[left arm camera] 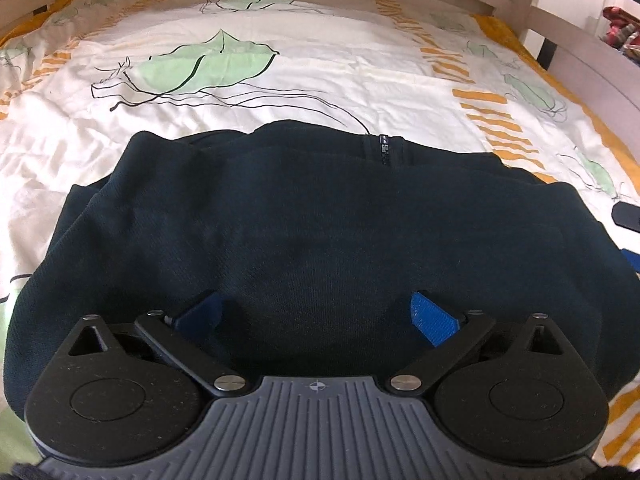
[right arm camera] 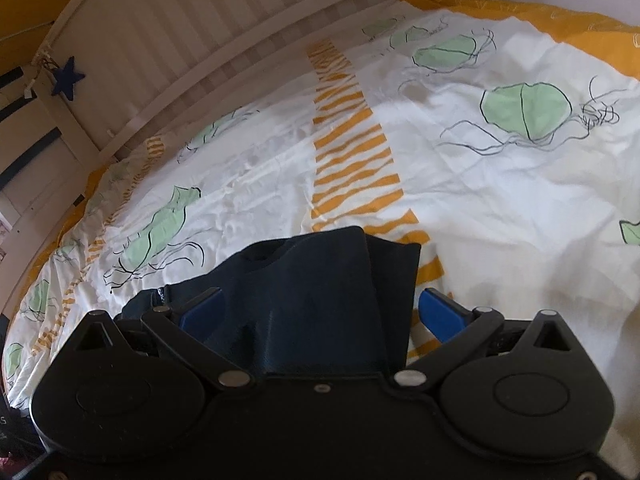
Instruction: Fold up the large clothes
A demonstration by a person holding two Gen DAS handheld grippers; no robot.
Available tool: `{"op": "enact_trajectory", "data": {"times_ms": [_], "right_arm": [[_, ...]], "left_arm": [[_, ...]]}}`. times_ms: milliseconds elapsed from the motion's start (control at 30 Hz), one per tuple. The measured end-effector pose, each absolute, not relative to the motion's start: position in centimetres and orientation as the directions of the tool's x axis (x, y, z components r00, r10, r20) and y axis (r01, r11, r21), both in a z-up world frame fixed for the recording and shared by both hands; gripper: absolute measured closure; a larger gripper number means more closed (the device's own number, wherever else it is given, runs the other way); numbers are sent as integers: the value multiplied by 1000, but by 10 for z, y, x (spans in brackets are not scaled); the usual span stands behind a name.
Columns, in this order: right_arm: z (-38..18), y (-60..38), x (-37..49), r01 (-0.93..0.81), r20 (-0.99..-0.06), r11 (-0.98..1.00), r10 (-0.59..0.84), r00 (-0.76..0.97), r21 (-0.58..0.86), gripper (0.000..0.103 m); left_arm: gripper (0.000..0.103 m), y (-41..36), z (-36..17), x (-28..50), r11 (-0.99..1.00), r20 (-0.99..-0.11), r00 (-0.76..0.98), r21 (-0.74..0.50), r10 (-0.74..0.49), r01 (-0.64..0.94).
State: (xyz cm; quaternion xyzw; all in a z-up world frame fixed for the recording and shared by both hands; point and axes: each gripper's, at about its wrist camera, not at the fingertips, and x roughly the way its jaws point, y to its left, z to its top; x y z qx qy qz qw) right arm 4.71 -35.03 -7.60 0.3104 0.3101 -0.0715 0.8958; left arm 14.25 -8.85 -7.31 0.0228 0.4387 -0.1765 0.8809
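A dark navy zip-up garment [left arm camera: 304, 220] lies folded on the bed, its zipper [left arm camera: 385, 148] at the far edge. My left gripper [left arm camera: 316, 312] is open, its blue fingers [left arm camera: 434, 318] spread wide just above the garment's near part, holding nothing. In the right wrist view the garment's corner [right arm camera: 332, 292] lies between the open blue fingers [right arm camera: 440, 312] of my right gripper [right arm camera: 320, 308]. The jaws stand wide apart and do not clamp the cloth. The right gripper's tips [left arm camera: 628, 220] show at the right edge of the left wrist view.
The bed has a white cover [left arm camera: 320, 68] with green leaf prints and orange stripes. A pale wooden headboard [right arm camera: 192, 48] runs along the far side. A blue star [right arm camera: 68, 78] hangs on the frame at left.
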Motion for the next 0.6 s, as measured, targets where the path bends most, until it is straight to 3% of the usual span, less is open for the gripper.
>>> {"op": "enact_trajectory", "data": {"times_ms": [200,300,600], "right_arm": [[-84,-359,51,393,-684,745,115,720,539,0],[-95,-368,53,443,-733,677,213,646,588,0],[-101,-366,50,400,-735,628,468,491,667,0]], "left_arm": [[0,-89,-74,142,937,-779,557,-114,-290,329],[0,-88,-74,143,937,-777,558,-112,-290,331],[0,-88,-74,143,937,-778,557,-113,-290,330]]}}
